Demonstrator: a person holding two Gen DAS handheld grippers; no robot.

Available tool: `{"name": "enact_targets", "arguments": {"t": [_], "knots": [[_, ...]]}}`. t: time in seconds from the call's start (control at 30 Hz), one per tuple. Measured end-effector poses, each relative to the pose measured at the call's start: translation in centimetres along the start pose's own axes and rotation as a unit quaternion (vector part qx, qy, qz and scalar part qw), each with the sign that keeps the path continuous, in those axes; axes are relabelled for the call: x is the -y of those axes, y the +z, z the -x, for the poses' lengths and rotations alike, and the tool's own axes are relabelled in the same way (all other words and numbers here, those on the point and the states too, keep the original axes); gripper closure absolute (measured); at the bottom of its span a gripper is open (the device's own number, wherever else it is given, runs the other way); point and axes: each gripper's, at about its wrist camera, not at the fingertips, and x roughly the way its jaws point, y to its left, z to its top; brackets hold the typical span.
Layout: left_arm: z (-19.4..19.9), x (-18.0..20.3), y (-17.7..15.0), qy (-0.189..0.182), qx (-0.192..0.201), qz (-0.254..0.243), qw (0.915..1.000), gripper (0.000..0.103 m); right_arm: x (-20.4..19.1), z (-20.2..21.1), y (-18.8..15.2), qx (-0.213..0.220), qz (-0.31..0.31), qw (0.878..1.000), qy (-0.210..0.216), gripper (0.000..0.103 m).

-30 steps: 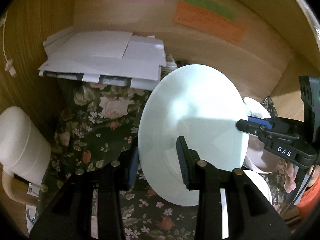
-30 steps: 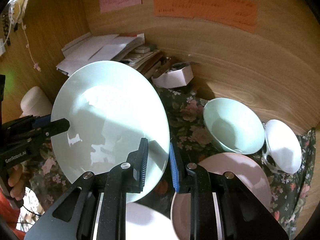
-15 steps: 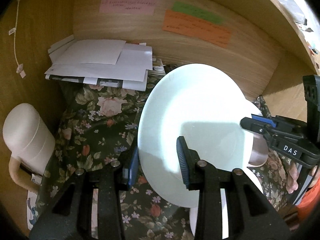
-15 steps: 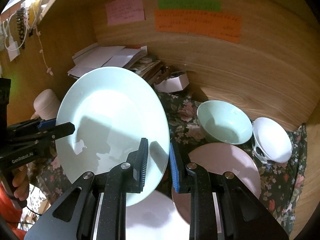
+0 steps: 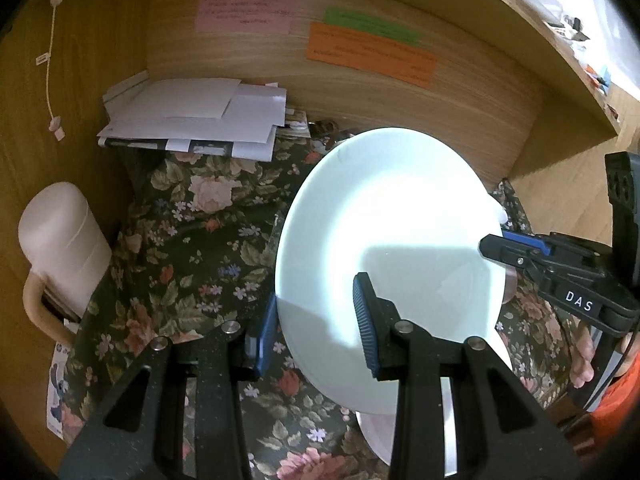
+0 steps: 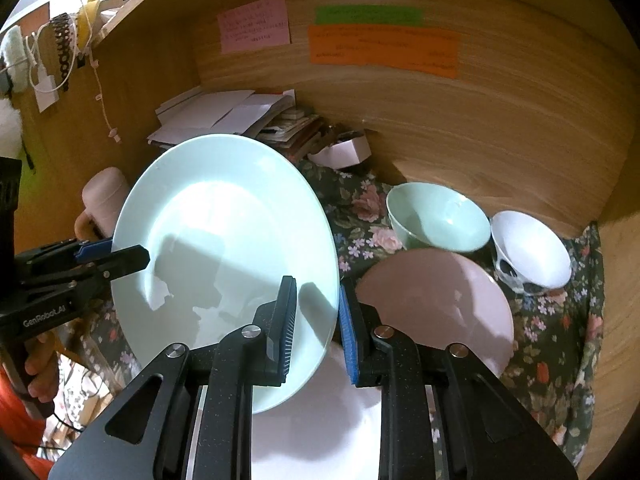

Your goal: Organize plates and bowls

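A round, glossy pale mint plate (image 6: 224, 240) is held tilted above the floral-clothed worktop (image 6: 560, 328), its face turned up toward both cameras. The left claw (image 5: 316, 320) grips its left rim and the right claw (image 6: 318, 316) its right rim. A mint bowl (image 6: 438, 216), a white bowl (image 6: 530, 250) and a pink plate (image 6: 436, 304) rest to the right.

My table (image 6: 472, 140) is a wooden nook covered by a dark flowered cloth (image 5: 188, 248). On the cloth lie a stack of papers (image 5: 192, 120) at the back and a pale jug (image 5: 60, 240) at the left. A green bowl (image 6: 438, 216), a white bowl (image 6: 530, 252), a pink plate (image 6: 436, 300) and a small box (image 6: 344, 152) rest there too.
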Motion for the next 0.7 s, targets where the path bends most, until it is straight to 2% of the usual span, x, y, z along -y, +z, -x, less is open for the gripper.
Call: {"name": "enact_targets", "arguments": {"t": [0.7], "knots": [[1.6,1.8,-3.6,-0.012,-0.021,-0.002,0.9997,0.068,0.7,2.3,-4.8,-0.003,-0.032,0.999,0.01,0.084]]}}
